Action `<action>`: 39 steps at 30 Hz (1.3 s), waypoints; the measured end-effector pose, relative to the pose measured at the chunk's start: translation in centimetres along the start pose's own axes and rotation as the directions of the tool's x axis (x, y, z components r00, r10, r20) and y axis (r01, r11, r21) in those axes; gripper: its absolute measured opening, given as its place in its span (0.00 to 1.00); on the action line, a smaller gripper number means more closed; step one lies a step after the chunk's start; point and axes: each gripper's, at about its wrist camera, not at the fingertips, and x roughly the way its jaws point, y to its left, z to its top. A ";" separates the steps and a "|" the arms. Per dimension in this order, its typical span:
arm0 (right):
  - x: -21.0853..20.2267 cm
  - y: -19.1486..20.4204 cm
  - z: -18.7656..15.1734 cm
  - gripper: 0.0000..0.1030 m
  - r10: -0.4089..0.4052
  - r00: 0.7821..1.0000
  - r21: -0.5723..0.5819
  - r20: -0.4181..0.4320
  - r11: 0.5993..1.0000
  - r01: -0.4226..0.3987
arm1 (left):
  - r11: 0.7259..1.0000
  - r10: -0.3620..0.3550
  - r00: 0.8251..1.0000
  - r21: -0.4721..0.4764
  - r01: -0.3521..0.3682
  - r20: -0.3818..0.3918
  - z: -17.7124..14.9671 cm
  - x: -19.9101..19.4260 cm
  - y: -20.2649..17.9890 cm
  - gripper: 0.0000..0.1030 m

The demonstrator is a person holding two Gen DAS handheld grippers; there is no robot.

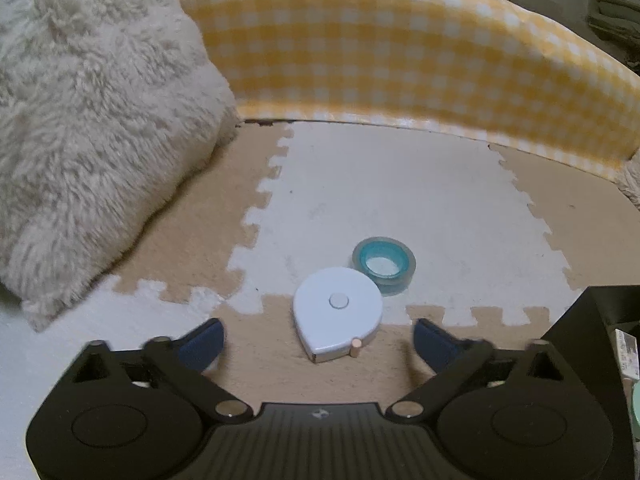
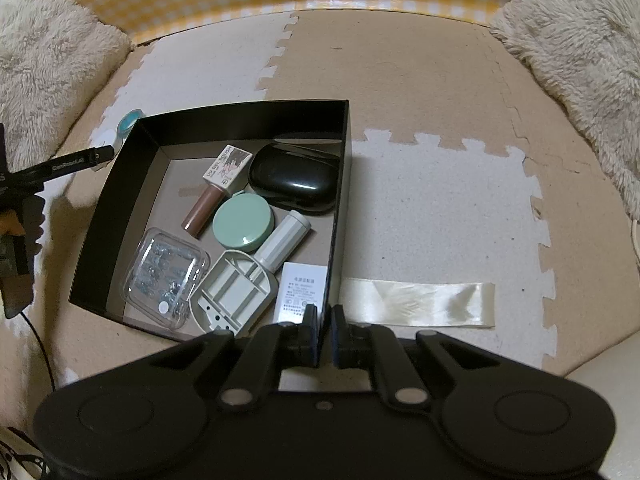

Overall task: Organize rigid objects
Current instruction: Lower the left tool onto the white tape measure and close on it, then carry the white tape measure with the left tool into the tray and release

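Observation:
A white teardrop-shaped tape measure (image 1: 338,312) lies flat on the foam floor mat, with a teal tape roll (image 1: 384,266) touching its far side. My left gripper (image 1: 320,340) is open, its blue fingers apart on either side of the tape measure and not touching it. In the right wrist view my right gripper (image 2: 325,330) is shut on the near right wall of a black box (image 2: 120,208). The tape roll (image 2: 130,120) shows just beyond the box's far left corner.
The box holds a nail polish bottle (image 2: 216,188), a black case (image 2: 292,184), a green round compact (image 2: 243,222) and several other small items. A cream ribbon (image 2: 416,304) lies right of it. Fluffy cushions (image 1: 92,120) and a yellow checked bolster (image 1: 380,48) border the mat.

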 end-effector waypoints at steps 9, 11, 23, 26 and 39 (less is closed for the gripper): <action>0.1 0.0 0.1 0.07 -0.001 1.000 -0.002 -0.001 1.000 0.001 | 1.000 -0.027 0.999 -0.010 0.028 0.046 0.2 1.1 0.2 0.67; 0.1 0.0 0.1 0.07 -0.002 1.000 -0.003 -0.001 1.000 0.002 | 0.999 -0.034 0.998 -0.003 0.034 0.056 0.2 1.2 0.2 0.63; 0.2 0.0 0.1 0.07 -0.006 1.000 -0.008 -0.003 1.000 0.006 | 0.995 -0.035 0.997 0.093 0.029 0.066 0.0 0.5 -1.0 0.51; 0.1 0.0 0.1 0.07 -0.003 1.000 -0.004 -0.002 1.000 0.003 | 0.996 -0.049 0.995 0.083 0.042 0.085 0.4 -0.4 -1.0 0.51; 0.1 -0.2 0.0 0.06 0.003 1.000 0.006 0.002 1.000 -0.003 | 0.953 -0.248 0.959 0.210 0.217 0.136 2.6 -9.1 -7.1 0.51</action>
